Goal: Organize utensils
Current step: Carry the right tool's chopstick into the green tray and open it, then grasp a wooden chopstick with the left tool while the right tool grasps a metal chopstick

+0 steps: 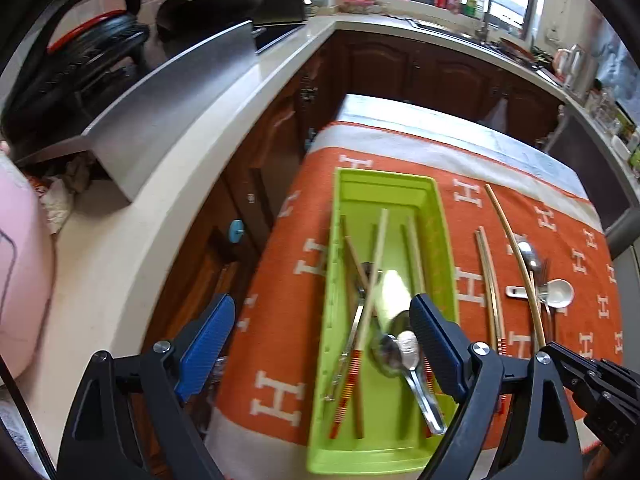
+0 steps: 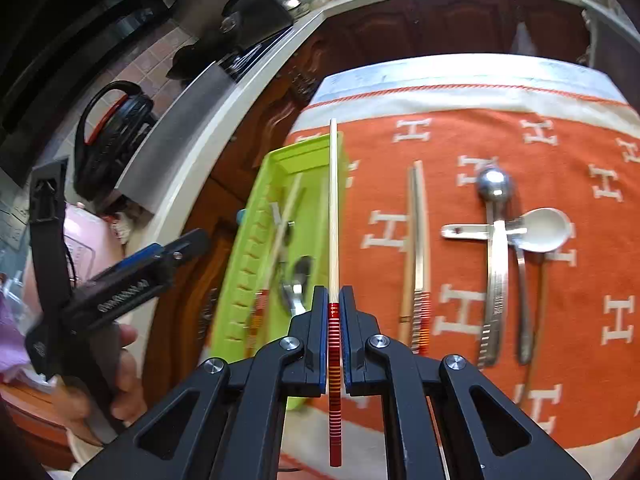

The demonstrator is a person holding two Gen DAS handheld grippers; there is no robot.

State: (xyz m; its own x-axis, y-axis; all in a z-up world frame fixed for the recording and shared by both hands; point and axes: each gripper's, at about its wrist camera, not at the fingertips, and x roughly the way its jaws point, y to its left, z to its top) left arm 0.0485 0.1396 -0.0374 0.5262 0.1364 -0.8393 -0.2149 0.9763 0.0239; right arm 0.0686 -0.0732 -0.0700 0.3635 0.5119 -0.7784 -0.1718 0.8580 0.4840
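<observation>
The right gripper [image 2: 333, 300] pinches a slim pale chopstick [image 2: 333, 208] by its red-striped end, above the orange cloth [image 2: 480, 136]. The left gripper [image 1: 322, 320] gapes empty over the glossy green tray [image 1: 348, 184] of chopsticks and steel spoons.

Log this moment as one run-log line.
left gripper: open, empty, over lime-green plastic tray | right gripper: shut on red-striped pale wooden chopstick | orange cloth: utensils left

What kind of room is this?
It looks like a home kitchen. There is a tap by the window, brown wooden cupboards under a long pale worktop, and spoons and chopsticks being sorted into a green tray.
</observation>
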